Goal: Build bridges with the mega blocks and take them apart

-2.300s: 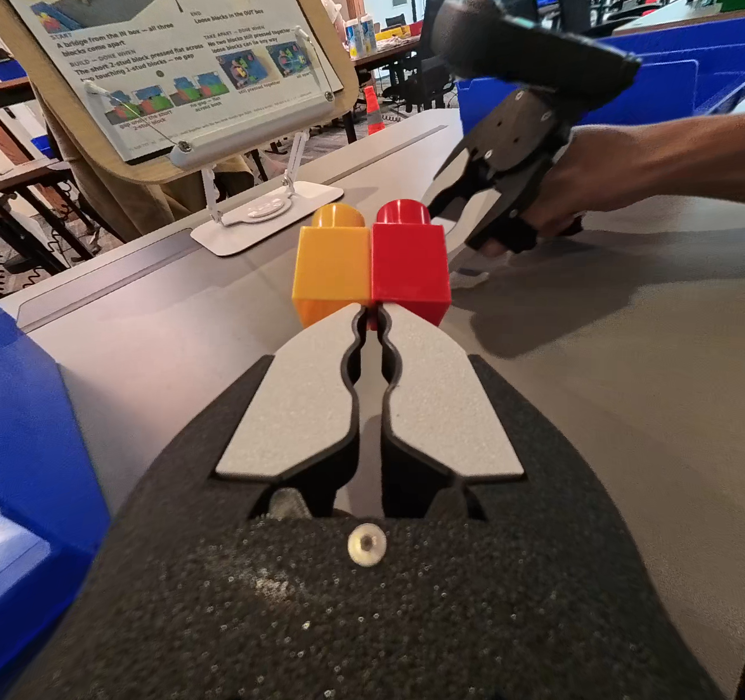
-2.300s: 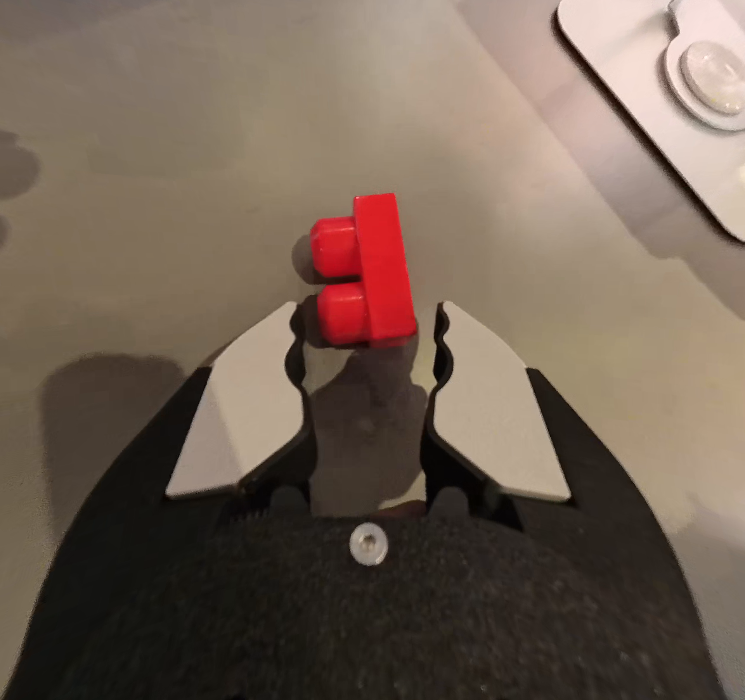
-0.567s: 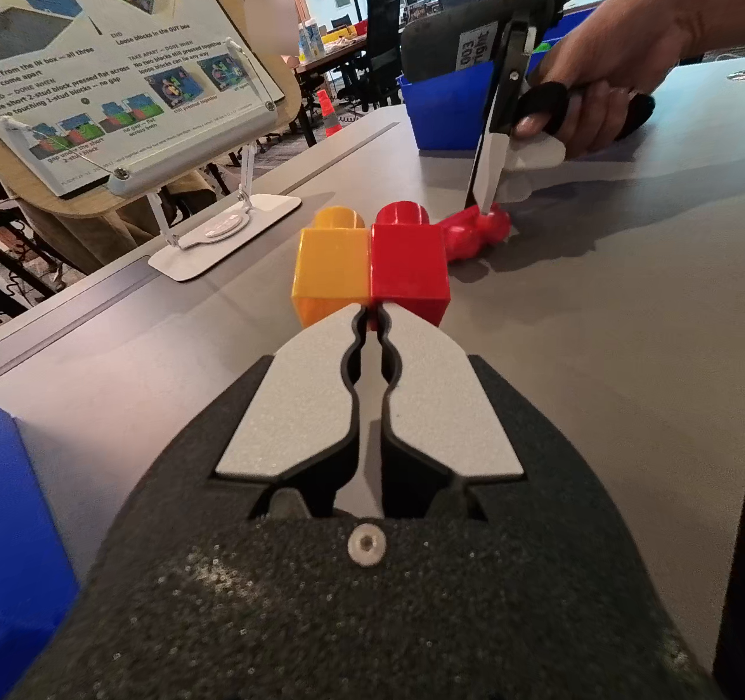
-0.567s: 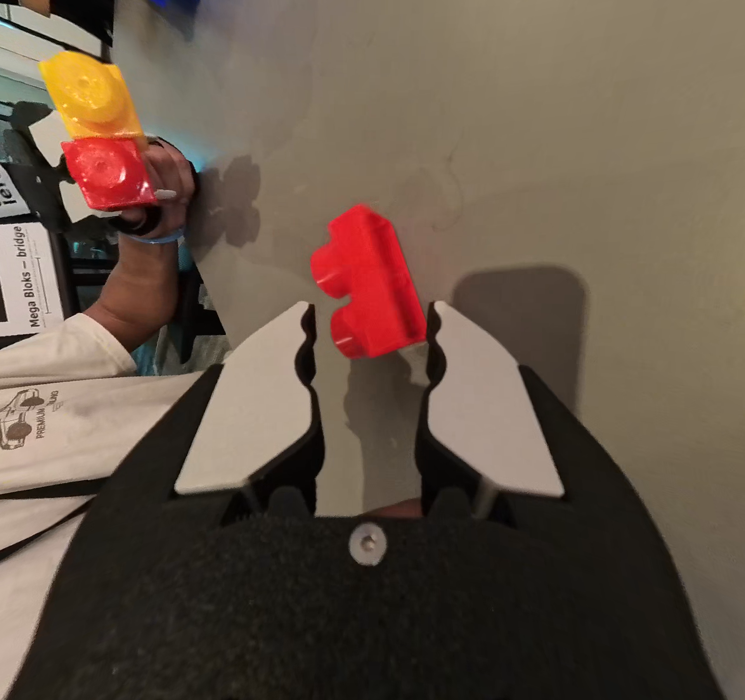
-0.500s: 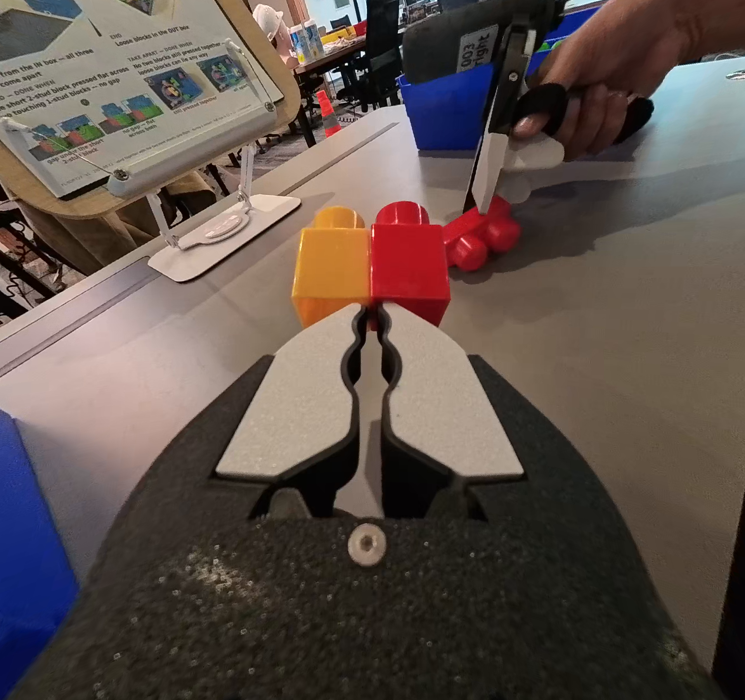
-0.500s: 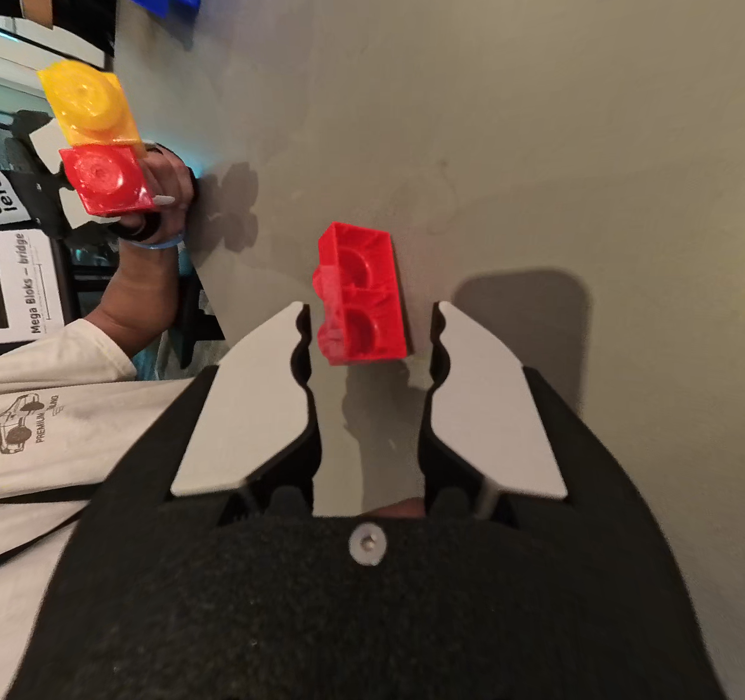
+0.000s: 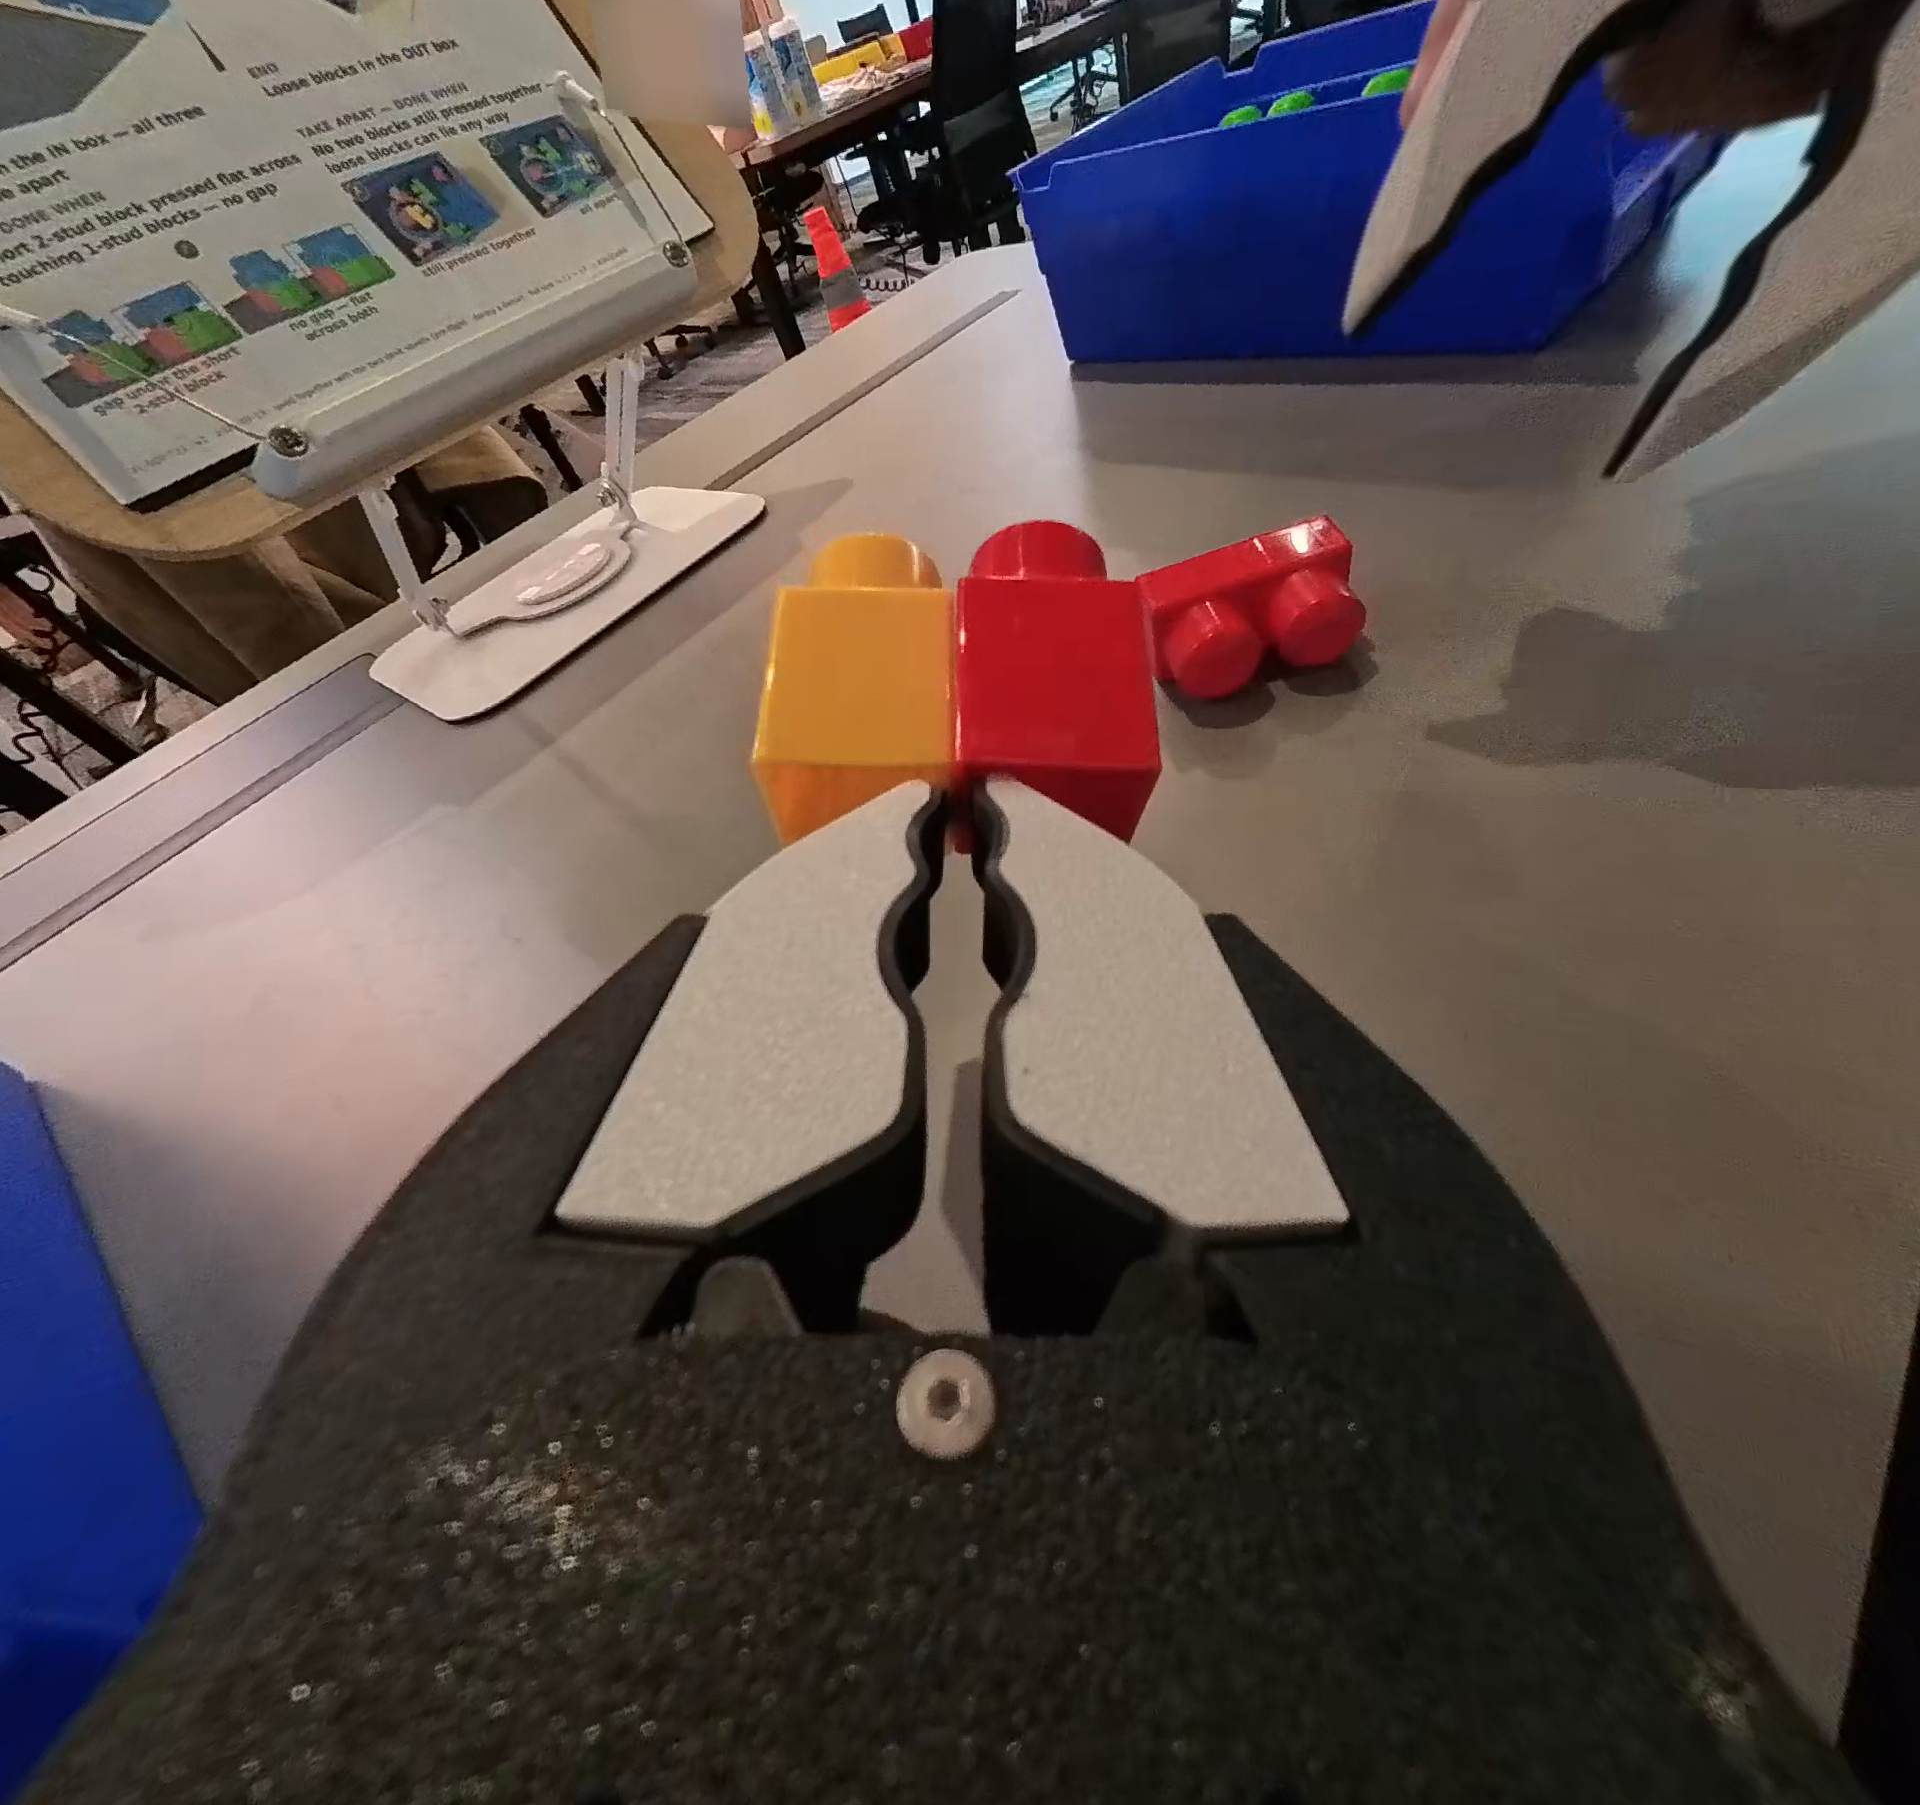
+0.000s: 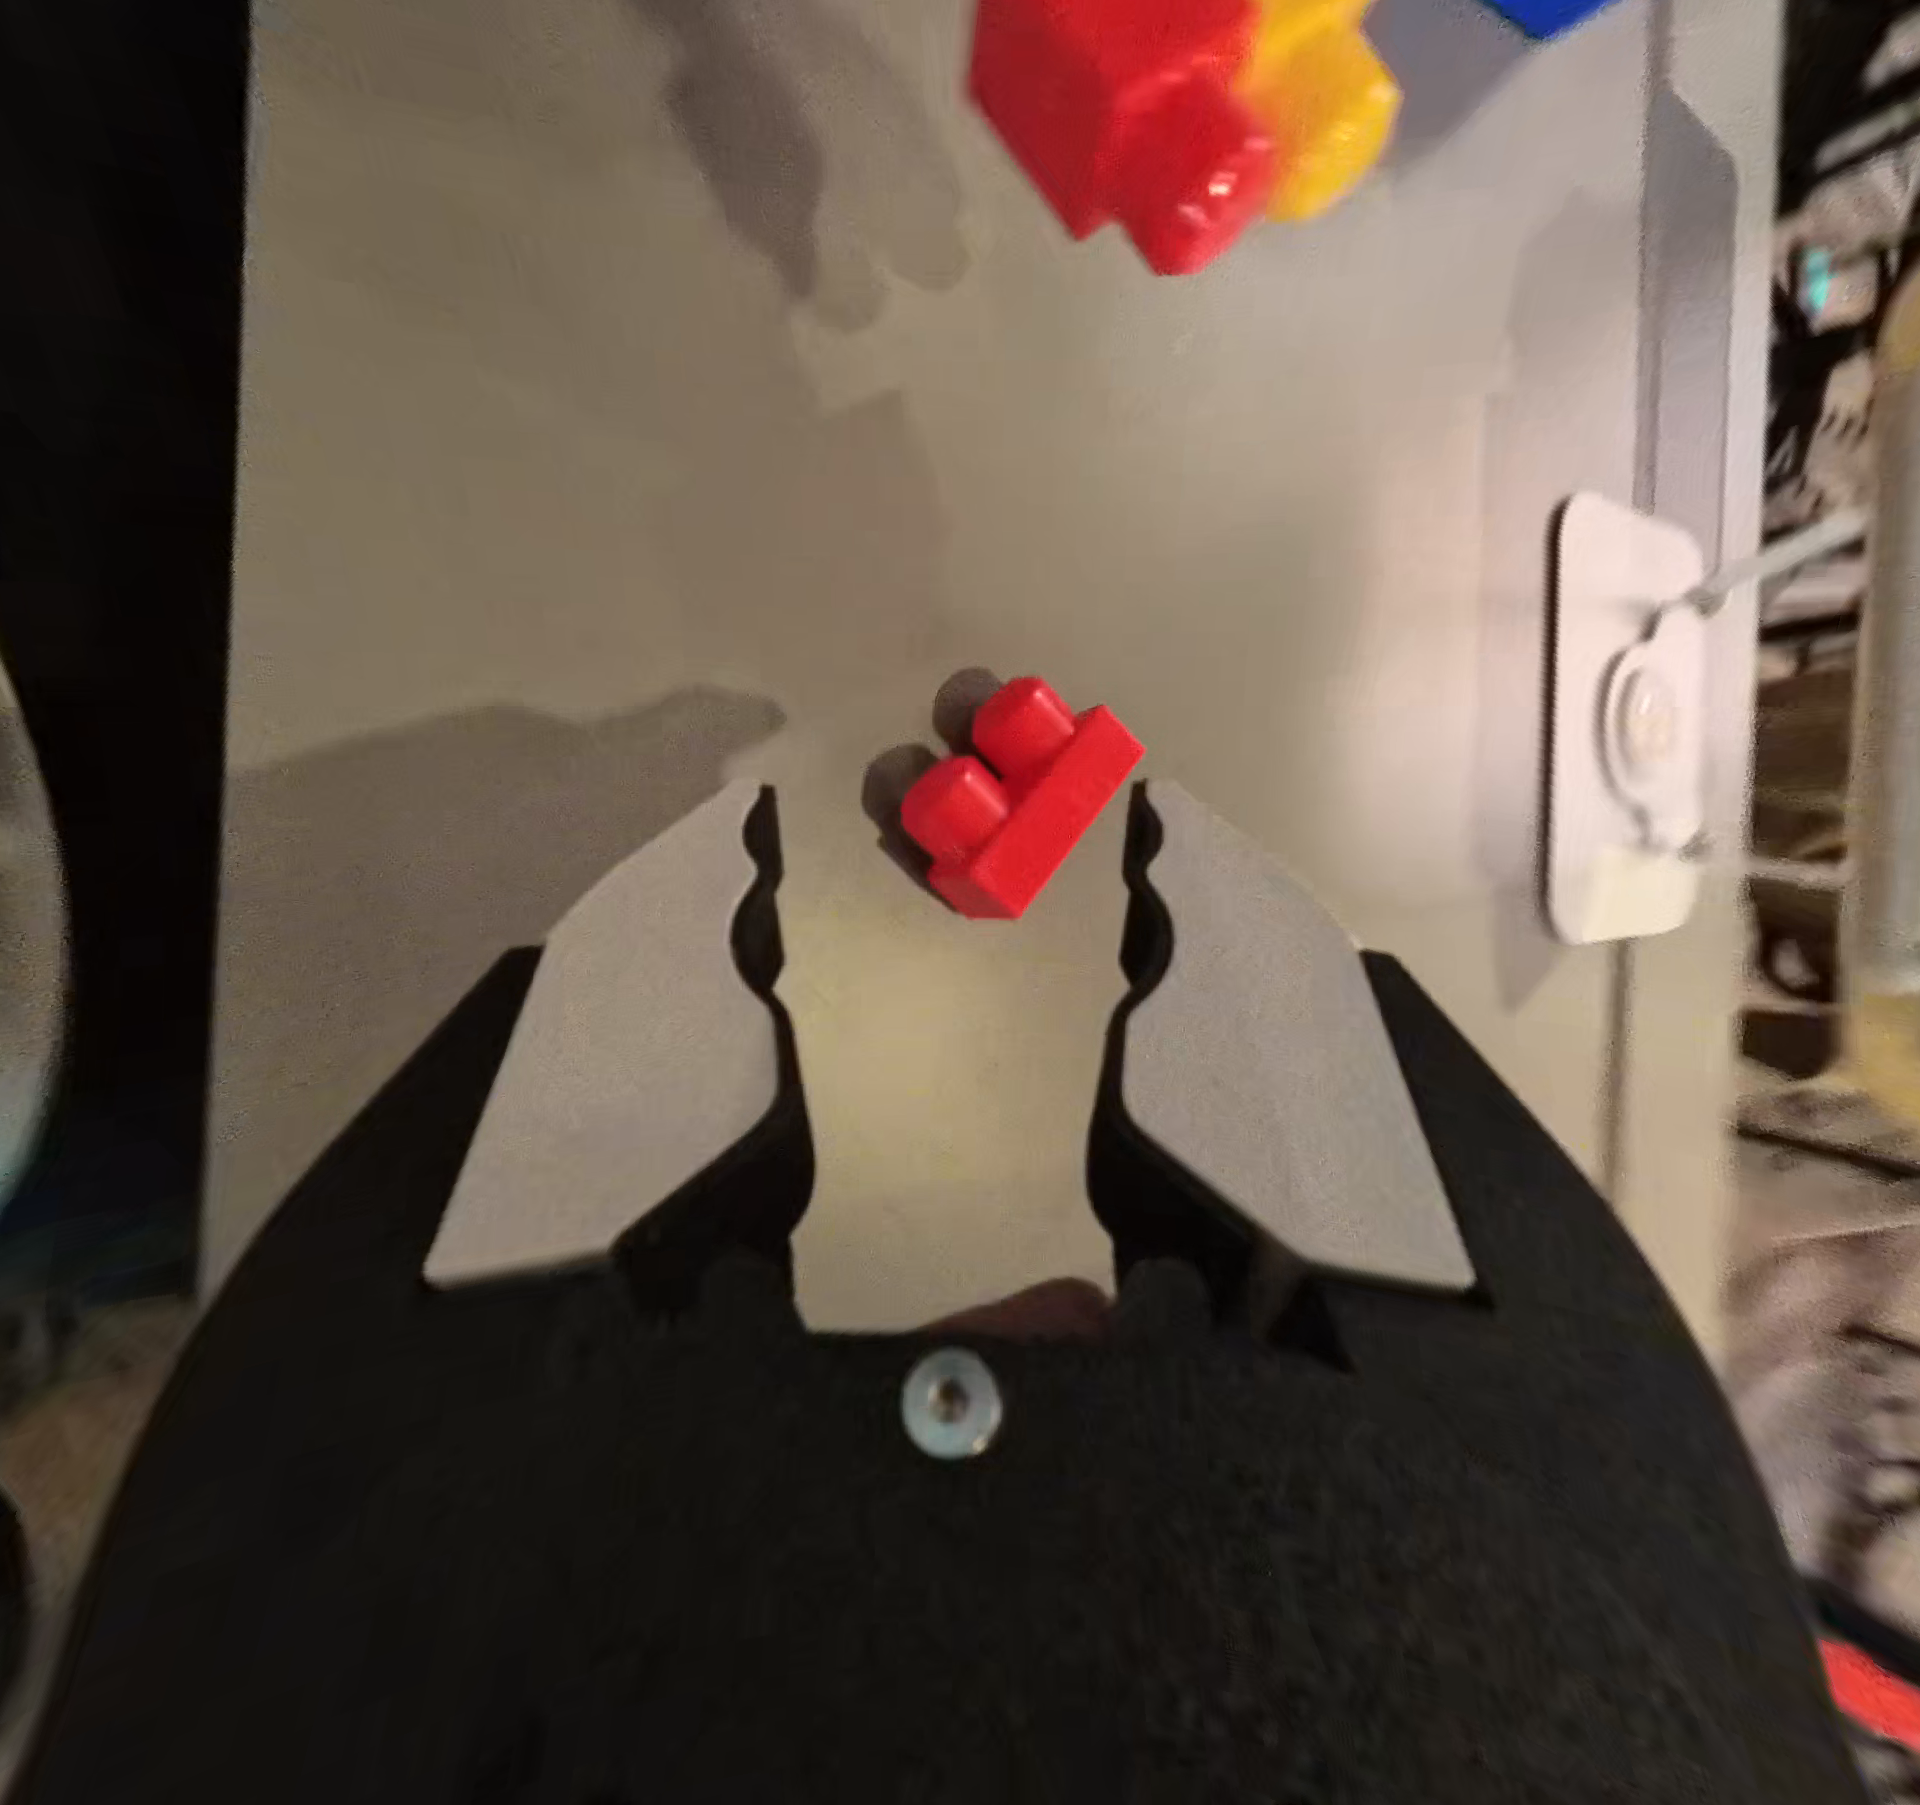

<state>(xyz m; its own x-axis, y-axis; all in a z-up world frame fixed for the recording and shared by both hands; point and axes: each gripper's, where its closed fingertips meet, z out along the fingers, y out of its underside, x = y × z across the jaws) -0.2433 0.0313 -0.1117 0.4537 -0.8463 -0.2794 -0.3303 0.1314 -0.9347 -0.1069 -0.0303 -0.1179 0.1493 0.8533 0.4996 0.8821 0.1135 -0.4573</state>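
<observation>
On the grey counter [image 7: 1455,1028], just beyond the left tongs [image 7: 961,805], an orange one-stud block [image 7: 852,680] and a red one-stud block [image 7: 1049,680] stood upright and pressed side by side, studs up. The left tongs were closed almost fully with their tips at the near faces of that pair, right at the seam; whether they pinched an edge of a block or merely braced the pair could not be told. To the right of the pair and a little farther off, a flat red two-stud block [image 7: 1252,602] lay tipped on its side, studs facing the near side, apart from the others. The right tongs [image 8: 951,805] hung above it, spread wide and empty, the block showing between their tips but untouched.

By my judgement the bridge was about half built: both piers were set and touching, while the span had yet to be picked up, turned studs-up and pressed across the two studs. Taking it apart remained entirely ahead.

Counted: two one-stud blocks, one two-stud block, two tongs. A blue bin [image 7: 1299,238] at the far right held at least three green blocks [image 7: 1294,105].
</observation>
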